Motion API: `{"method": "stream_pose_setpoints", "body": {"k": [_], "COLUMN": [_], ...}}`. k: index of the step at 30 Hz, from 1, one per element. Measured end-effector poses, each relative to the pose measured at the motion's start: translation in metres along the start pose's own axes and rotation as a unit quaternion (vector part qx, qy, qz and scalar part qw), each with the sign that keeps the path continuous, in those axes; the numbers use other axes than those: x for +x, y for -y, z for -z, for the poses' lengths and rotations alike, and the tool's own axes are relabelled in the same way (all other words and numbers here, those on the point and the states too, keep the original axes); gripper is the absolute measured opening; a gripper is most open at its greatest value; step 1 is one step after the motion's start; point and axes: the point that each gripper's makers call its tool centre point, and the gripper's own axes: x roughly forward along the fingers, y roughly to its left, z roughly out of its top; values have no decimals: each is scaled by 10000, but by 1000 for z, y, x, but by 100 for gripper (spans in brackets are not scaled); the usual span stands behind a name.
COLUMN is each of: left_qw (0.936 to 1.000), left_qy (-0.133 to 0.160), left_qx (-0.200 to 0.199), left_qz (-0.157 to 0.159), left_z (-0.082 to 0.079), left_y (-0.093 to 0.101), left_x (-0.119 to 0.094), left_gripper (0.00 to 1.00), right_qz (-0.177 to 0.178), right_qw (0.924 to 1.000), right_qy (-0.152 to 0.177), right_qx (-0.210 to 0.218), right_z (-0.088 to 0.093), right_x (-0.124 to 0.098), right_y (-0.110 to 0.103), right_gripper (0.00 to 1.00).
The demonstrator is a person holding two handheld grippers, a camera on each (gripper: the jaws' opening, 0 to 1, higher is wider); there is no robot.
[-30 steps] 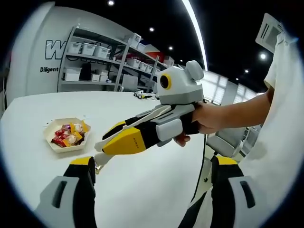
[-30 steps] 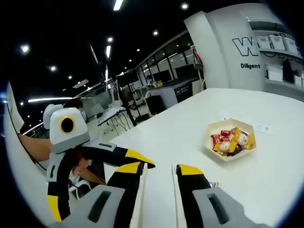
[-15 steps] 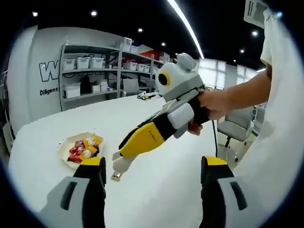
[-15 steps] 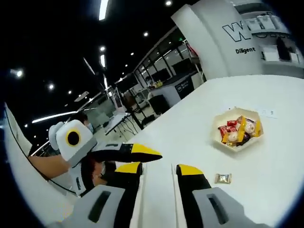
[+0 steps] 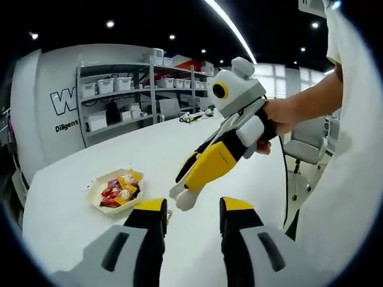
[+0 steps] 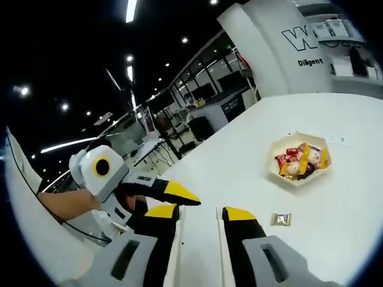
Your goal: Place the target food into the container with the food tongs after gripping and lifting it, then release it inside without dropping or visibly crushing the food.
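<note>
We see a wide white table (image 5: 90,173) stretching ahead of both grippers. In the left gripper view, the left gripper (image 5: 192,210) rises from the bottom with its yellow-tipped jaws apart and nothing between them. The right gripper (image 5: 181,196) crosses in from the right above those jaws, gripped by a person's hand (image 5: 280,116), its white tips angled down toward the table; we cannot tell from here whether they are parted. In the right gripper view, the right gripper (image 6: 200,214) shows a narrow gap between its jaws, holding nothing, and the left gripper (image 6: 179,194) enters from the left just beyond its left jaw.

Ahead and to the left of the left gripper sits a hexagonal tray (image 5: 96,191) with wrapped snacks (image 5: 119,188) inside. A single wrapped candy (image 6: 280,219) lies on the table to the right of the right gripper's jaws, between them and the tray (image 6: 276,152).
</note>
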Motion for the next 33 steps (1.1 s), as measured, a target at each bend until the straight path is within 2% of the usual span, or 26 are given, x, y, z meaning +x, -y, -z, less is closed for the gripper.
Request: {"method": "stream_pose_setpoints", "body": {"k": [1,14,16,19,20,22,23,24,26,28,30,33], "left_qw": [10000,10000,9999,9999,9999,9999,9990,9985,9985,9988,9984,9985], "left_qy": [20,35,28,25,17,52,143,287,317,403,374,491], "left_qx": [36,13,106,110,-6,-9,-366,-433,-413,-169,-370,-218], "left_qz": [24,2,20,58,112,117,196,143,175,203,199,116], "left_z": [-1,-2,-3,-2,-2,-2,-5,-9,-10,-13,-12,-17], "left_y": [1,1,2,2,4,3,6,2,0,3,2,-1], "left_x": [0,3,2,2,1,0,0,-1,-2,-1,-1,-2], "left_gripper": [20,13,12,12,11,11,11,11,11,10,10,10], "right_qz": [-2,-42,-62,-98,-124,-187,-247,-255,-293,-279,-309,-331], "right_qw": [10000,9998,9997,9997,9997,9997,9995,9995,9994,9993,9993,9990], "right_qy": [-9,-199,-204,-200,-223,-140,30,40,93,208,203,269], "right_qx": [4,22,95,25,-40,-95,-189,-196,-134,-145,-114,-116], "right_z": [0,8,8,8,9,8,3,3,1,-3,-4,-7], "right_x": [0,1,1,1,0,-1,-2,-4,-5,-6,-6,-6], "right_y": [0,-3,-5,-5,-6,-7,-8,-8,-9,-8,-8,-9], "right_gripper": [24,24,24,25,25,25,26,27,29,28,28,28]}}
